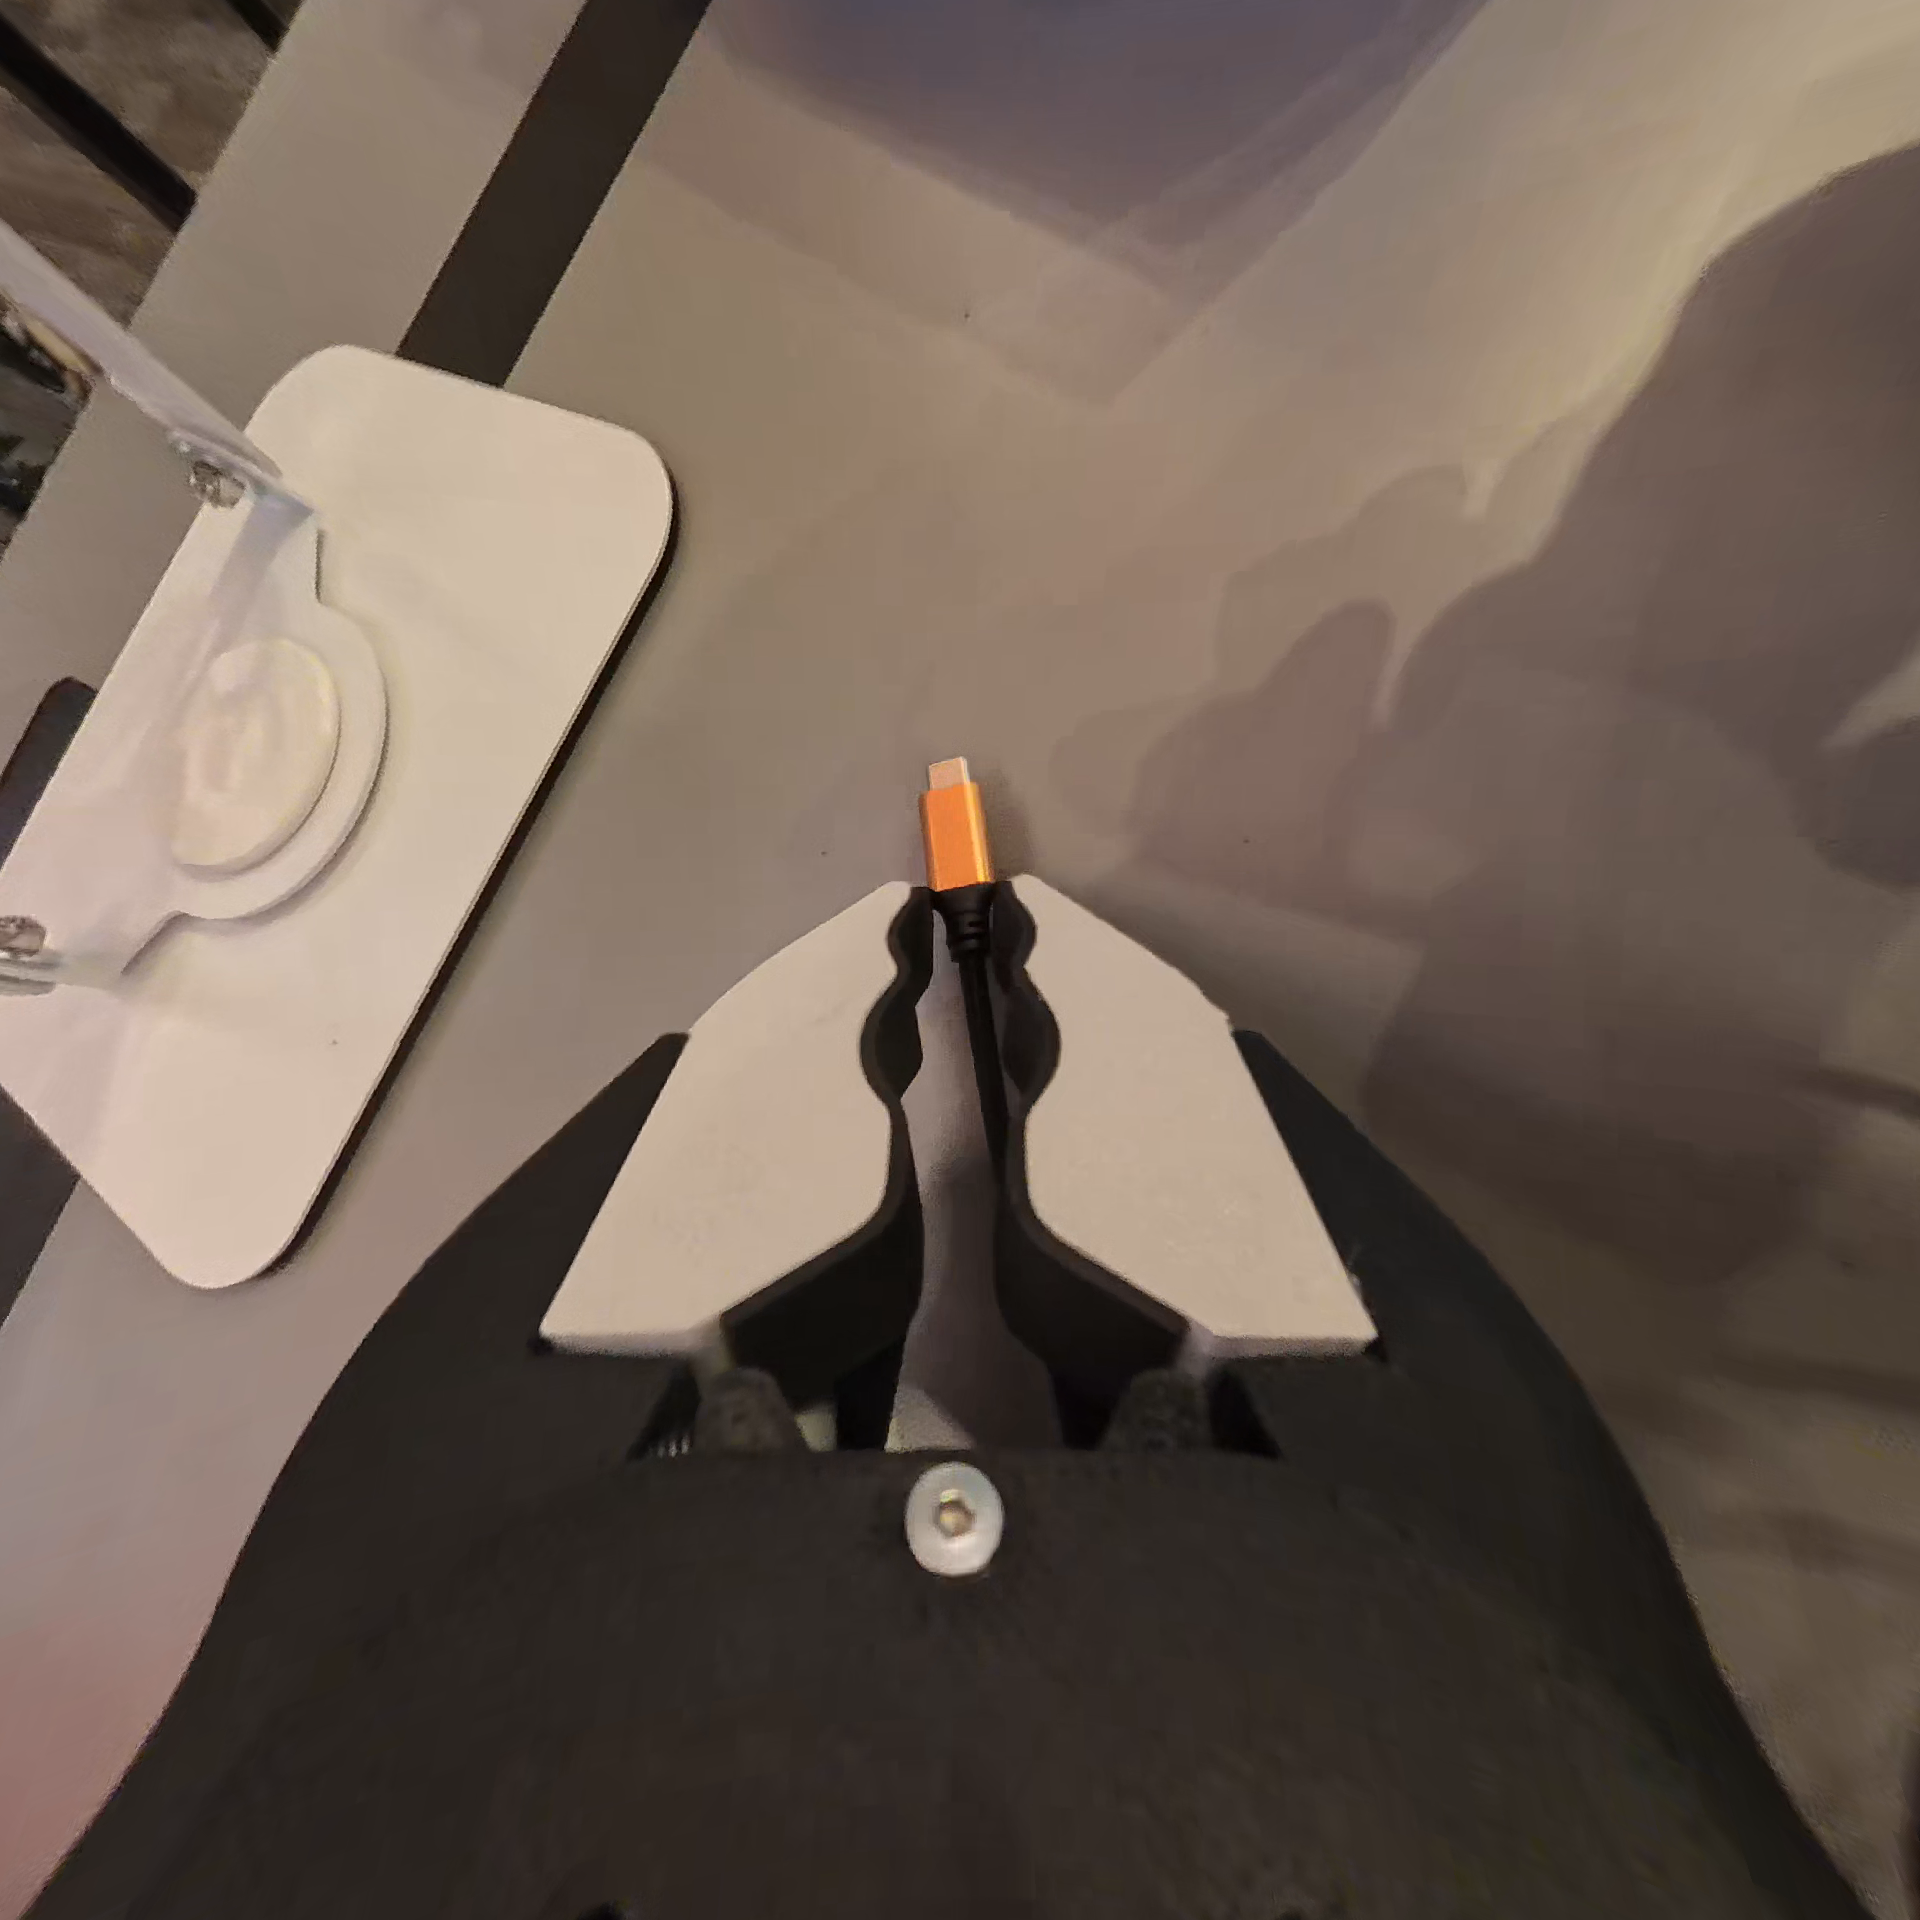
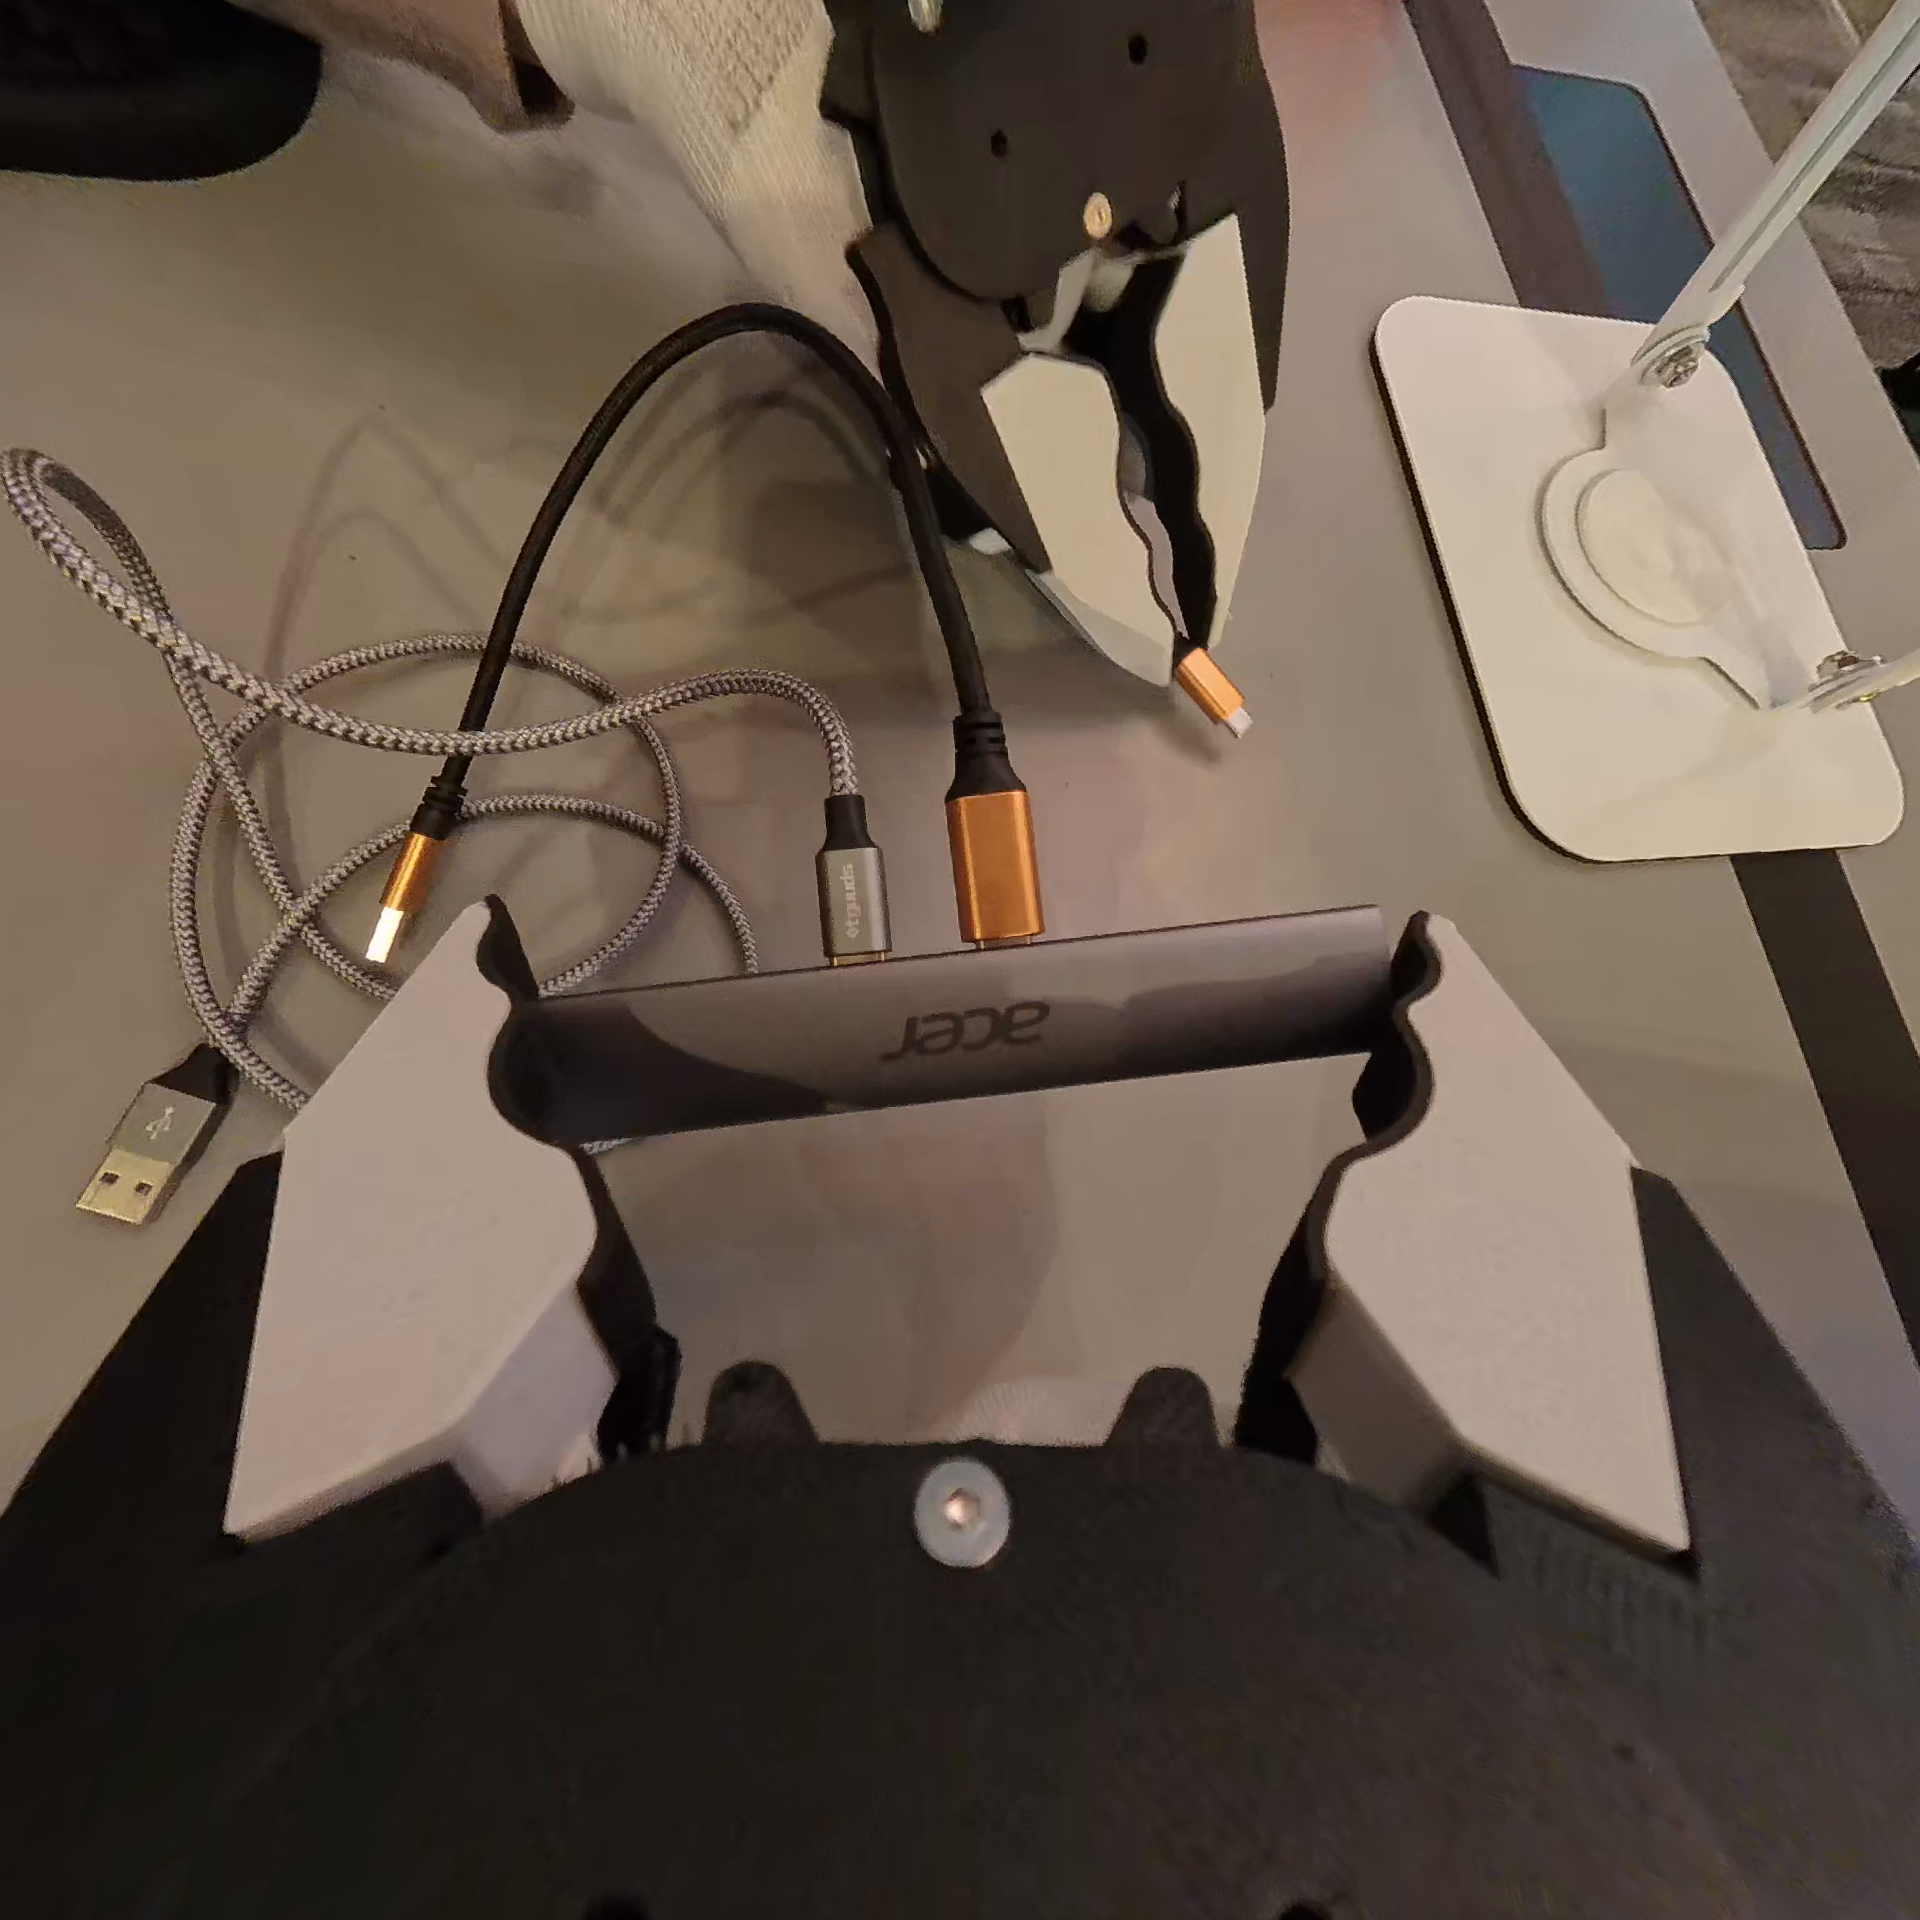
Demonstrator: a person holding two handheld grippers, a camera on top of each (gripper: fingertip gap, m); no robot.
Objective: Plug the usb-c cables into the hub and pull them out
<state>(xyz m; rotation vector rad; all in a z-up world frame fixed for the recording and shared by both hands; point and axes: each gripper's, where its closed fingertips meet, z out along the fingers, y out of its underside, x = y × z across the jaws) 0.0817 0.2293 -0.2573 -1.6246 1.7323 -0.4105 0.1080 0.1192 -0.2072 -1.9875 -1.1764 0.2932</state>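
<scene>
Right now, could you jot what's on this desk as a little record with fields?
Left hand-held gripper: shut on a black cable just behind its small orange plug, held off the hub
Right hand-held gripper: clamps the grey hub by its two ends
In the hub: grey plug, large orange plug
Loose on the desk: grey braided cable, flat silver plug
Nearby: white stand base

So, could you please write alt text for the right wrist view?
The right tongs grip a grey hub by its ends, with a grey-shelled plug and an orange-shelled plug in it. Beyond, the left tongs hold a small orange plug above the table.
</scene>
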